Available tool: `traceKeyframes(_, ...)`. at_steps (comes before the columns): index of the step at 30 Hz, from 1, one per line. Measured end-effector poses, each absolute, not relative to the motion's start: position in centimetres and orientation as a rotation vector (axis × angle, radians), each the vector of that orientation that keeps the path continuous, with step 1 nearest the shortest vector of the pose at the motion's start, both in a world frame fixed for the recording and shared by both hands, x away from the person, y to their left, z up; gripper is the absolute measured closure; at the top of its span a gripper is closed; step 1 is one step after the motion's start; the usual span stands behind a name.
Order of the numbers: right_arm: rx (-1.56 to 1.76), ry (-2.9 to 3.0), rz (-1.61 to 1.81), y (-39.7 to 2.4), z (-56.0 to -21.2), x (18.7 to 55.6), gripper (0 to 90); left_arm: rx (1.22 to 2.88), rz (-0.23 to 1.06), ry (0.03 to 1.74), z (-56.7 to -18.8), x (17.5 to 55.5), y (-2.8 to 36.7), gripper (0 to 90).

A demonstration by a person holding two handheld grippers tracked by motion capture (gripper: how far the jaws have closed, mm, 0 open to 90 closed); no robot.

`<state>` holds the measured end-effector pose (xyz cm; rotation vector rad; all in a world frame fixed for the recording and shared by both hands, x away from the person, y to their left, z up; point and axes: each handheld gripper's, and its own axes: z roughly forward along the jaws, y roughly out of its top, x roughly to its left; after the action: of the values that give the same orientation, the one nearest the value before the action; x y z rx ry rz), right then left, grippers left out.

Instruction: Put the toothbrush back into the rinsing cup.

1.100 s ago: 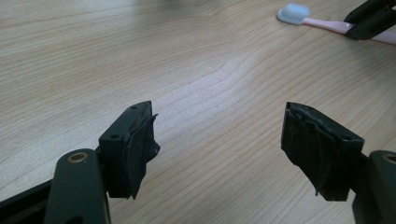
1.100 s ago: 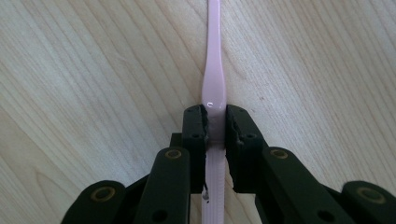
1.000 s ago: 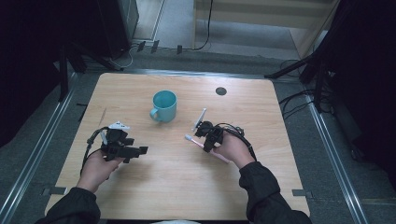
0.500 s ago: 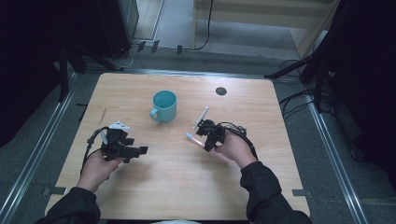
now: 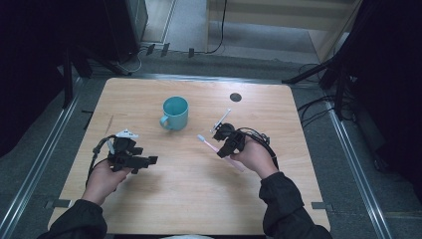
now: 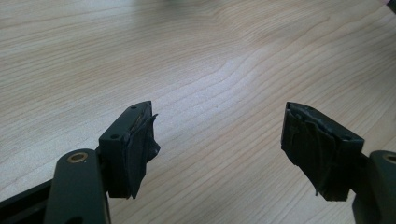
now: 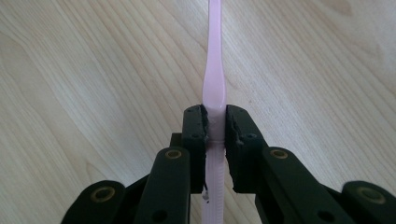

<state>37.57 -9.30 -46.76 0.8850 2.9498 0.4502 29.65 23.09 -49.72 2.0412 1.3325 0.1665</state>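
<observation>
While gripping toothbrush (image 7: 214,84), right tool (image 7: 215,122) tilted.

Bare table (image 5: 199,199) is left between the two grippers. The far path is blocked centrally by the teal mug (image 5: 175,112).

The left gripper (image 6: 219,149) hangs over a light wooden table (image 6: 210,56). Its 2 black jaws stand far apart, 1 at each side. Nothing is between them but bare wood. The rubber pads (image 6: 142,144) look worn and torn at the edges.
</observation>
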Motion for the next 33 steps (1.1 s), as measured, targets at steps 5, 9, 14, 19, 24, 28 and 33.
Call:
traceKeyframes(5, 0.891, 2.924, 0.549, -9.6, -46.0, 37.4, 78.9, 2.04, 0.166, 1.332, -49.7, 29.7, 23.1, 25.6)
traceKeyframes(9, 0.894, 2.919, 0.573, -9.7, -45.8, 37.4, 79.0, 2.038, 0.168, 1.333, -49.7, 29.6, 23.1, 25.6)
traceKeyframes(14, 0.892, 2.891, 0.624, -9.9, -45.5, 37.4, 78.9, 2.034, 0.169, 1.333, -49.7, 29.6, 23.1, 25.6)
traceKeyframes(19, 0.906, 2.864, 0.686, -10.1, -45.1, 37.3, 79.0, 2.034, 0.171, 1.332, -49.7, 29.6, 23.2, 25.6)
traceKeyframes(24, 0.92, 2.834, 0.755, -10.3, -44.8, 37.2, 79.0, 2.034, 0.17, 1.332, -49.6, 29.6, 23.2, 25.6)
traceKeyframes(28, 0.923, 2.822, 0.8, -10.5, -44.7, 37.2, 78.9, 2.034, 0.17, 1.332, -49.7, 29.6, 23.2, 25.6)
traceKeyframes(33, 0.936, 2.802, 0.822, -10.6, -44.9, 37.3, 79.0, 2.042, 0.169, 1.327, -49.7, 29.6, 23.0, 25.5)
